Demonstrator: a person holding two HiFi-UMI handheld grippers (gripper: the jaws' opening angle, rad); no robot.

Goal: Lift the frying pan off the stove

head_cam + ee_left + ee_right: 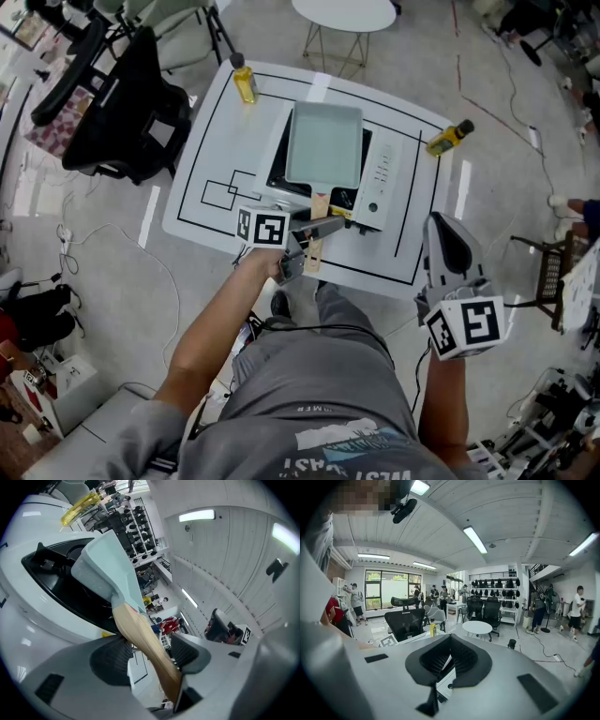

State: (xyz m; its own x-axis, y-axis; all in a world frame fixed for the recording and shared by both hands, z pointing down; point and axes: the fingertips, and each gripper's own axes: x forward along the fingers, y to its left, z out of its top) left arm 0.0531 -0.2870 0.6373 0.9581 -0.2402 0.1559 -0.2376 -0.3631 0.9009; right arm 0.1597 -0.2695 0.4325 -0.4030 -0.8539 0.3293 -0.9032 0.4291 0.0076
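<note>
A pale green square frying pan (pixel 323 141) sits on the black top of a white stove (pixel 378 178), its wooden handle (pixel 317 246) pointing toward me. My left gripper (pixel 323 227) reaches in level from the left and straddles that handle. In the left gripper view the wooden handle (pixel 140 637) runs between the pads (pixel 110 660); the left pad is against it and a thin gap shows at the right pad, so the left gripper (pixel 147 651) is open. My right gripper (pixel 448 246) hangs off the table's near right corner, shut and empty (pixel 449 660).
The stove stands on a white table (pixel 211 159) marked with black lines. Yellow oil bottles lie at its far left (pixel 245 82) and far right (pixel 450 137) corners. A black office chair (pixel 131 103) stands left, a round white table (pixel 345 14) behind.
</note>
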